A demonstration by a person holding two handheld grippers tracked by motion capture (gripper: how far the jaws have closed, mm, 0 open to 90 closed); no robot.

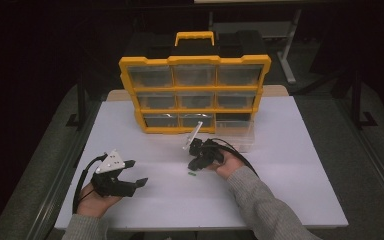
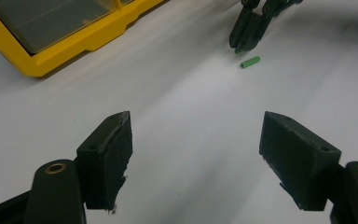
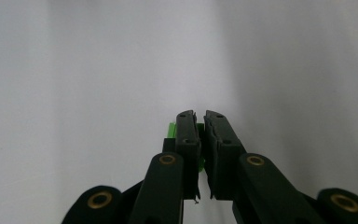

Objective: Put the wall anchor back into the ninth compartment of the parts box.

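Left gripper (image 1: pixel 136 173): black body, two blocky black jaws with worn, scuffed pad edges, brass-coloured bushings at the link pivots. A grey three-cornered plate with small dark holes sits on top. A black cable loops from its rear.

Right gripper (image 1: pixel 196 161): same black build, brass bushings on four link arms, small screw holes in the jaw blocks, black cable trailing.

Both forearms wear grey knitted sleeves.

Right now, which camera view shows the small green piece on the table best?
The left gripper view: the green piece lies unobstructed and sharp. In the high view it is a tiny speck. In the right gripper view, black jaws mostly hide it.
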